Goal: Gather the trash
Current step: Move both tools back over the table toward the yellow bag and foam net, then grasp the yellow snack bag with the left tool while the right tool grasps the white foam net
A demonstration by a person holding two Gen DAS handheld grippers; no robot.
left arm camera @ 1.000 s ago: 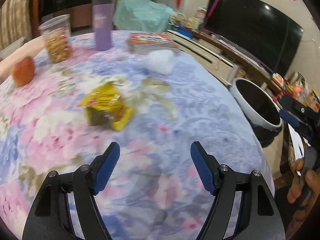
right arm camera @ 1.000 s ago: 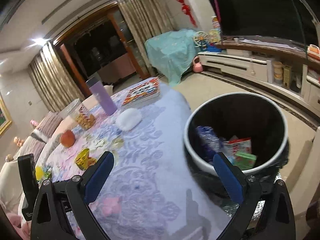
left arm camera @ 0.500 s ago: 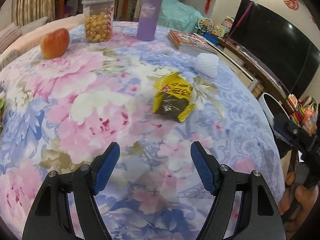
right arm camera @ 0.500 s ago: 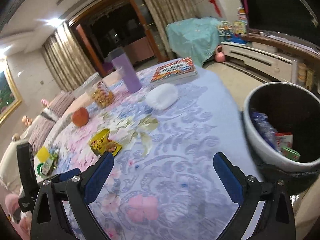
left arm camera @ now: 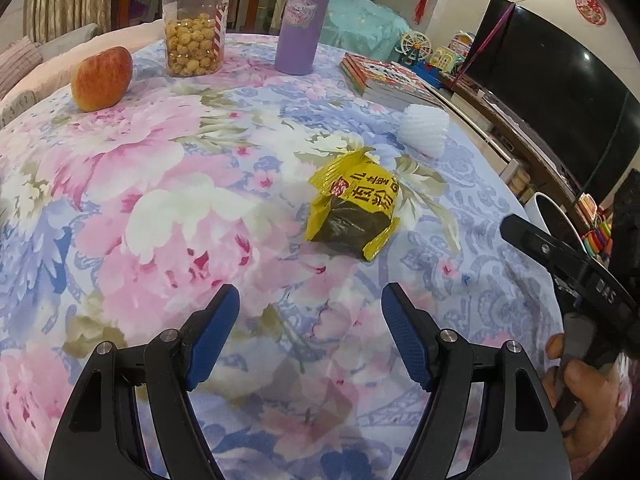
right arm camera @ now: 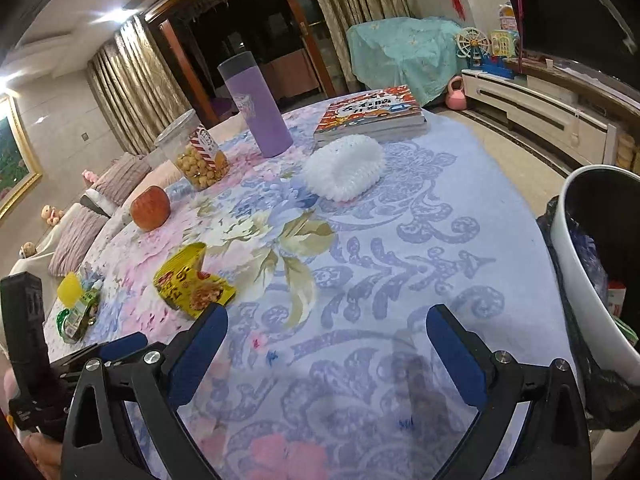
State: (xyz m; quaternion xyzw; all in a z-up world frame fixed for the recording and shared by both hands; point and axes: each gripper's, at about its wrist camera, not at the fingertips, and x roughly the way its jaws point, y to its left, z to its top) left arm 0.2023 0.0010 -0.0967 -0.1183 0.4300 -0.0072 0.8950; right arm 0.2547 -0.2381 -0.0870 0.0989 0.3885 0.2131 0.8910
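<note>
In the left wrist view the left gripper sits at the bottom centre of the frame, its jaws wide apart with nothing between them. Just above them and a little to the right lies the yellow wrapper, crumpled on the flowered worktop — apart from the jaws, not yet between them. Its long axis runs roughly up and down the frame, tipped slightly to the right, so the jaws would straddle it across its narrow side.

In the right wrist view the right gripper is also wide and empty. There the wrapper sits left of centre, just above the left jaw tip, off to one side rather than ahead. My judgement: the left gripper is the nearer and better lined up for this piece.

Farther up the worktop, a white foam net lies toward the upper right — a second likely piece of trash. Beyond it: one apple, one snack jar, one purple bottle and one stack of books.

One bin stands at the right edge of the right wrist view, beside the worktop, already holding some litter. A small green and yellow heap lies at the far left; what it is I cannot tell.
</note>
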